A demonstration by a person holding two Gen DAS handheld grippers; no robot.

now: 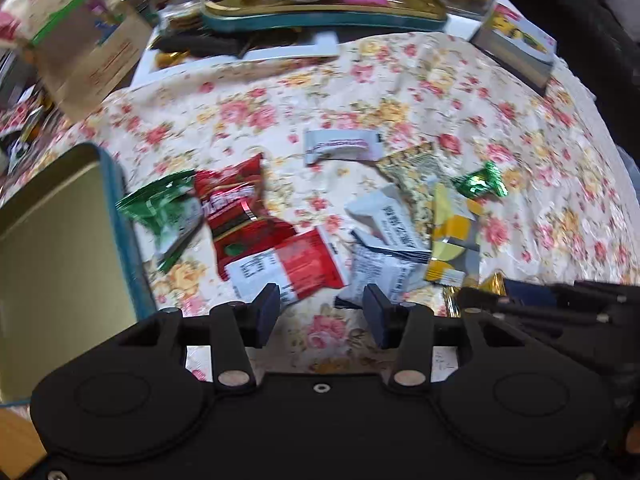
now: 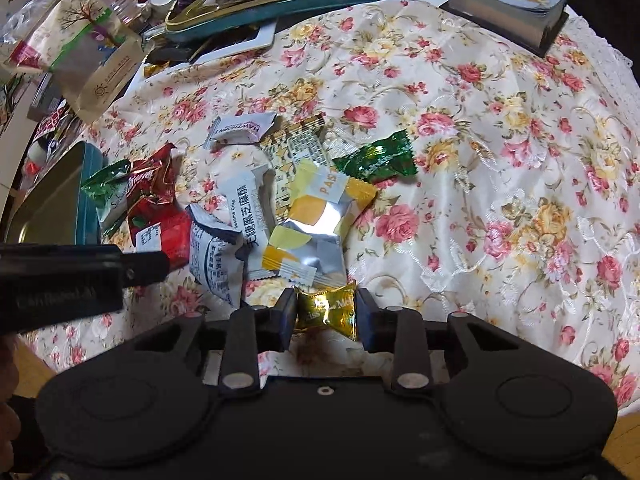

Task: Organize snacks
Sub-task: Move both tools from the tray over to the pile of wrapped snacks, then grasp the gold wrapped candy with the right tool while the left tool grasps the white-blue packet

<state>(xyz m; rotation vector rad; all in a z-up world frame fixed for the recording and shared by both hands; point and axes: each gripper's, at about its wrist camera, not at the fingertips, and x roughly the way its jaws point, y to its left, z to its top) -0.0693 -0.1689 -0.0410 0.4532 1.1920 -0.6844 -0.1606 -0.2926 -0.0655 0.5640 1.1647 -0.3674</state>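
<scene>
Nearest, the right gripper (image 2: 326,314) is clamped on a gold candy (image 2: 327,312); the left gripper (image 1: 320,312) gapes empty. From left: the tin (image 1: 60,240) holds nothing, the snack pile (image 1: 288,236) beside it remains unsorted — barely started

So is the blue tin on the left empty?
Seems empty: the blue tin shows only bare gold inside, though part is out of frame.
</scene>
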